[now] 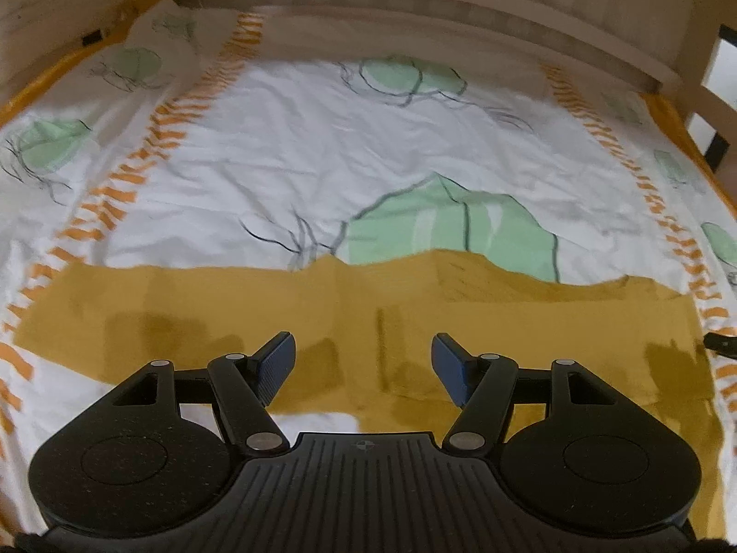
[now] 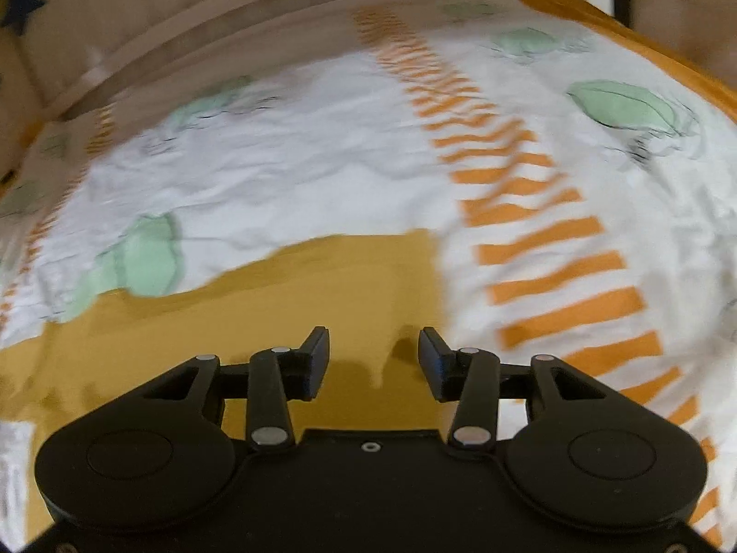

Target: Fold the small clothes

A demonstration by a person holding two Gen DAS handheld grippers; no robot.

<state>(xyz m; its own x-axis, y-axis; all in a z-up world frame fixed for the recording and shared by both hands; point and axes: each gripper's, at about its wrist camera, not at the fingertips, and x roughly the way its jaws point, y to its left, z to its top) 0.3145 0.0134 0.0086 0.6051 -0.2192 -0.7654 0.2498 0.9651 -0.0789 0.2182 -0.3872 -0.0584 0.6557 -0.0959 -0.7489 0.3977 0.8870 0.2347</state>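
A mustard-yellow garment [image 1: 359, 318] lies flat across the bed sheet, spread wide from left to right, with a raised fold along its far edge. My left gripper [image 1: 364, 359] is open and empty, hovering over the garment's middle near its front edge. In the right wrist view the same garment [image 2: 322, 285] fills the lower left, with its right edge running up the middle. My right gripper [image 2: 374, 357] is open and empty above that right end of the garment. A dark tip of the right gripper shows at the left wrist view's right edge [image 1: 721, 344].
The bed sheet [image 1: 322, 147] is white with green leaf prints and orange striped bands [image 2: 543, 230]. A wooden headboard [image 1: 460, 9] runs along the far side, with a wooden side rail [image 1: 709, 106] at the right. An orange sheet border [image 2: 645, 41] edges the bed.
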